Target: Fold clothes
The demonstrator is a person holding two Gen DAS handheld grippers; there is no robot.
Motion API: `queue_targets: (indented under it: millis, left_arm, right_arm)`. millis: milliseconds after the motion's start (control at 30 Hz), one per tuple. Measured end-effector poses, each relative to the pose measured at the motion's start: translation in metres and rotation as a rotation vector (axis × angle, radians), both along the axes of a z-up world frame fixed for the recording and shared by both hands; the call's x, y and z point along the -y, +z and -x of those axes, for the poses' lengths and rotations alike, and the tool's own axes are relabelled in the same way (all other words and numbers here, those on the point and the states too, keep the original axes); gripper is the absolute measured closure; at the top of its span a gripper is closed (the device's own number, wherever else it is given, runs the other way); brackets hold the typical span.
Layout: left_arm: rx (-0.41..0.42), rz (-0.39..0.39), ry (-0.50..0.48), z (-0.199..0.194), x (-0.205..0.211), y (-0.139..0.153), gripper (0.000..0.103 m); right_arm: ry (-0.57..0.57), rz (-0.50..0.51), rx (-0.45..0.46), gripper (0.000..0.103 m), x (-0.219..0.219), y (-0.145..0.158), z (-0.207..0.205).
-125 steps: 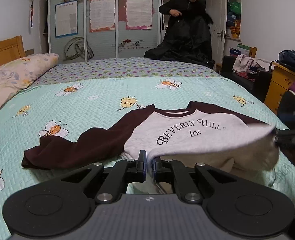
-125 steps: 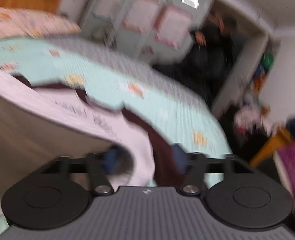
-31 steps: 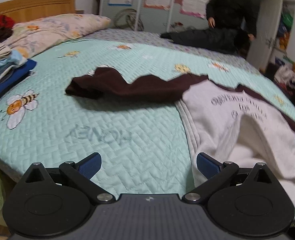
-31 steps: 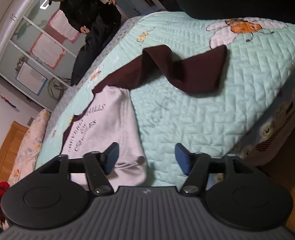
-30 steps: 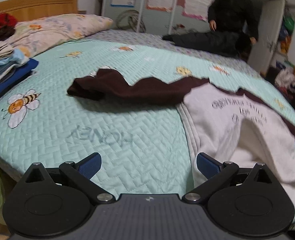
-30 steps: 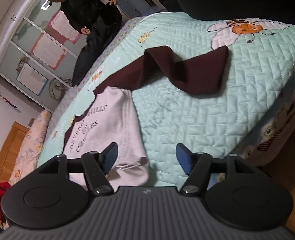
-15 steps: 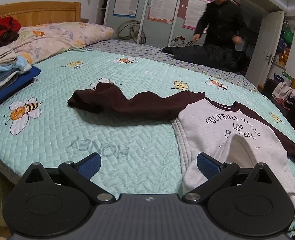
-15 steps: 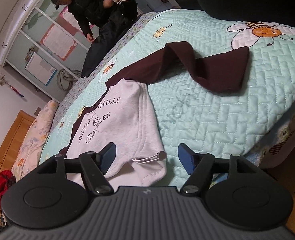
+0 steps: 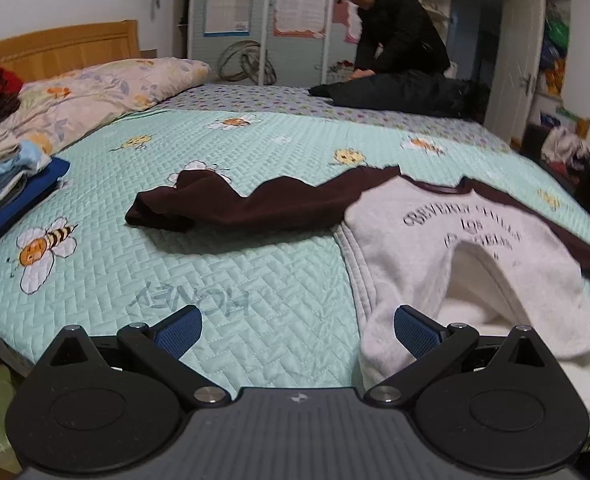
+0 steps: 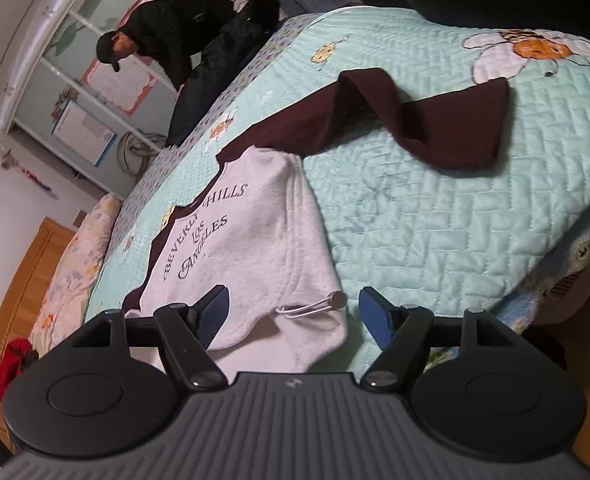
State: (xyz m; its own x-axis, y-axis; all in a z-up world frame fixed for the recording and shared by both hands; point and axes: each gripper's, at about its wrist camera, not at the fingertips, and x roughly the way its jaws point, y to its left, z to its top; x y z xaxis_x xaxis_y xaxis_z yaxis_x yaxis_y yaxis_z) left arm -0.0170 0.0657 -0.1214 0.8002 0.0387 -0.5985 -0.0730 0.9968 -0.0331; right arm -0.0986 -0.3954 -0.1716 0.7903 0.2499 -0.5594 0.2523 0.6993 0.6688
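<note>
A white sweatshirt with dark maroon sleeves and "Beverly Hills Los Angeles" lettering lies face up on the mint bee-print bedspread. Its hem is rumpled and partly turned up, showing the fleecy inside. One maroon sleeve stretches out to the left; the other sleeve lies twisted toward the bed's edge. My left gripper is open at the near bed edge, its right finger at the hem's left corner. My right gripper is open over the hem, where a silver drawstring tip lies.
A person in black bends over a dark garment at the far side of the bed. Folded clothes are stacked at the left edge near a floral pillow. A wooden headboard and cluttered furniture border the bed.
Both grippers let go of the sweatshirt's hem seconds ago and stay open. Over the last second the views shifted slightly. The person at the far side bent down over the dark garment.
</note>
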Motion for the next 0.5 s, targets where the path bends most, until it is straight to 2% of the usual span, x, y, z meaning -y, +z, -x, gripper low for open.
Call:
queue_targets:
  millis: [133,300,367,500]
  left_arm:
    - [-0.037,-0.055,-0.067,0.003,0.019,-0.008,0.001]
    - [-0.030,-0.090,-0.170,0.011,0.039,-0.014,0.001]
    - [-0.034,-0.076,-0.192,0.013,0.041,-0.017,0.001]
    - [-0.061,0.007,-0.202,0.009,0.034,-0.025,0.001]
  right_arm:
    - [-0.002,-0.020,-0.016,0.030,-0.001,-0.004,0.001]
    - [-0.017,-0.037,-0.027,0.029,0.002,-0.007,0.006]
    - [-0.022,-0.042,-0.031,0.029,0.003,-0.009,0.008]
    - [-0.029,-0.050,-0.053,0.028,0.007,-0.017,0.008]
